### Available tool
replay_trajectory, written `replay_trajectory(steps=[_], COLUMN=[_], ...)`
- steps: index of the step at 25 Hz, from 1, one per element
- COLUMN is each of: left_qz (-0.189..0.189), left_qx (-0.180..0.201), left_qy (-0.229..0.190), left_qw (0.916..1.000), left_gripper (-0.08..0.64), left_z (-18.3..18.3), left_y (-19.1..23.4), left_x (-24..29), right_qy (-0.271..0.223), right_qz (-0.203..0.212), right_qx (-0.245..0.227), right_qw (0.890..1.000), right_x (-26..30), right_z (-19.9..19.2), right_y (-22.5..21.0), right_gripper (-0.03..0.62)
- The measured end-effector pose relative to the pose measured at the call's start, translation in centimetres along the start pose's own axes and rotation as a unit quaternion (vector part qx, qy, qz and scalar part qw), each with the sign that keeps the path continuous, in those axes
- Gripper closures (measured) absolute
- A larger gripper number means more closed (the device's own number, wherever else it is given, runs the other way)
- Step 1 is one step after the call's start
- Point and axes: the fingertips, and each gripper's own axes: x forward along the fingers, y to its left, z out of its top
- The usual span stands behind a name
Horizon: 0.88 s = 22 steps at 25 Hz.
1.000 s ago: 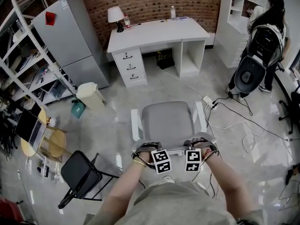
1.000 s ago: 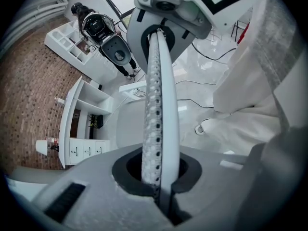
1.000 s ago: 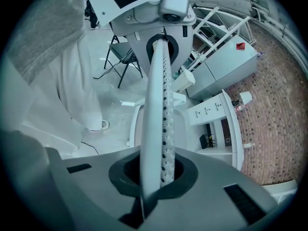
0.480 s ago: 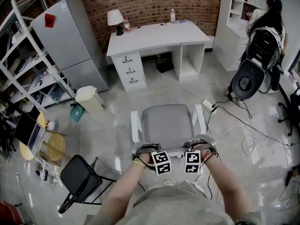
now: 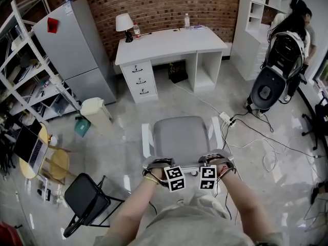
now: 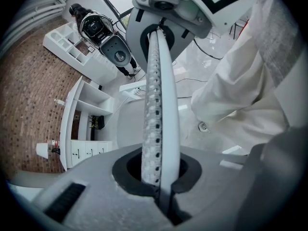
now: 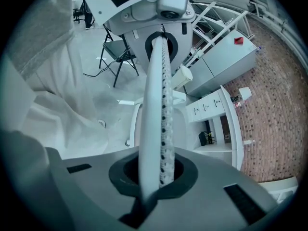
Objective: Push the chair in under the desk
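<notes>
The grey chair [image 5: 180,137] with white armrests stands on the glossy floor, facing the white desk [image 5: 169,39] by the brick wall, with a stretch of floor between them. Both hands are at the top edge of the chair's backrest. My left gripper [image 5: 163,168] and right gripper [image 5: 212,164] are against that edge, their marker cubes side by side. In the left gripper view the left gripper [image 6: 158,95] has its jaws pressed together with nothing between them. The right gripper [image 7: 158,105] is shut and empty too. The seat [image 6: 126,124] and the desk [image 7: 226,124] lie beyond.
A power strip with cables [image 5: 225,118] lies on the floor right of the chair. A beige bin [image 5: 96,110] and a black folding chair [image 5: 88,199] stand at the left. A grey fridge [image 5: 77,45], a shelf rack [image 5: 31,81], and a person with a stroller [image 5: 277,70] are around.
The chair and both grippers on its backrest have edged a little toward the desk. Both grippers stay shut.
</notes>
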Motion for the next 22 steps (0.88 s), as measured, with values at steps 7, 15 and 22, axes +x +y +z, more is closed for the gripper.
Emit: replay_trajectory(steps=[7,15,22], left_qz=[0.004,0.009,0.010], left_qx=[-0.002,0.002,0.002], left_qy=[0.000,-0.002,-0.002], left_qw=[1.0000,1.0000,0.9999], left_gripper=[0.543,0.543,0.543], left_z=[0.1,0.4,0.3], left_y=[0.2,1.7,3.4], left_x=[0.3,0.7,1.4], right_qy=[0.000,0.002,0.002], right_qz=[-0.002,-0.007,-0.011], right_qx=[-0.003,-0.003,-0.007], right_qw=[1.000,1.000,1.000], right_x=[0.2,0.7,1.5], right_z=[-0.2,-0.7,-1.0], right_y=[-0.2,-1.5,-3.2], right_gripper=[0.581,0.581,0.581])
